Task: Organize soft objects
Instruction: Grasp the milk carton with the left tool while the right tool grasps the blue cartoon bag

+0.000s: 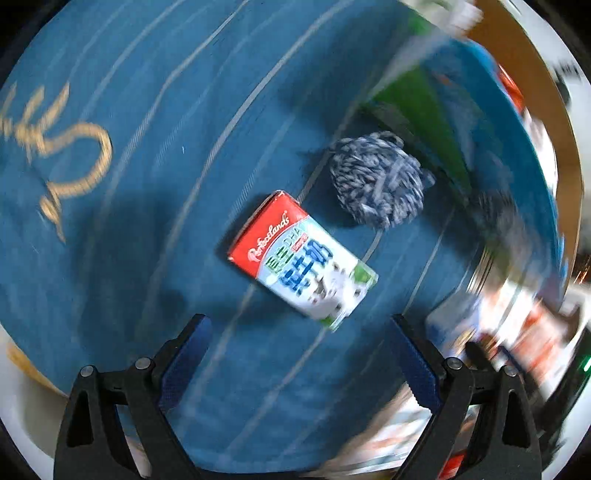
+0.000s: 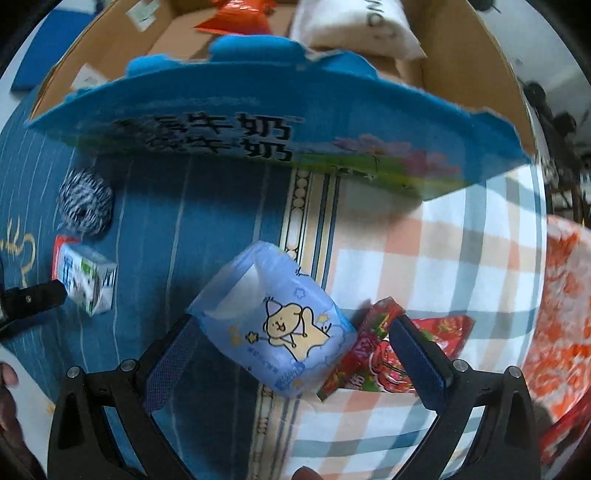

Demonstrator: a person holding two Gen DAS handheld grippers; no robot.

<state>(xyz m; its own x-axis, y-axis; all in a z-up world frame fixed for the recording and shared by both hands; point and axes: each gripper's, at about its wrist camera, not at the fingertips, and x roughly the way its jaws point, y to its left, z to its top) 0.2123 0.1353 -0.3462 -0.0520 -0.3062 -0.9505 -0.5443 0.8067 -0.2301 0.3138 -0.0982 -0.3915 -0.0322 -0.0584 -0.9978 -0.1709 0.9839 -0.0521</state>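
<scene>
While left sees milk carton (image 1: 303, 254), right sees tissue pack (image 2: 273, 328)

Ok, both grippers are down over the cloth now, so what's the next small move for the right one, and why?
Probably lower the right gripper a little and close on the blue tissue pack. Its jaws stand open with the pack lying between them, not yet pressed. The pack looks soft, so it suits the sorting job. The red snack wrapper lies right beside it, so close carefully to avoid pinching that too.

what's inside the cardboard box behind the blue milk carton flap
In the cardboard box, the right wrist view shows a white pillow-like bag and an orange-red plastic wrapper. The blue printed flap hides the box's lower part, so anything else in there stays unseen.
</scene>
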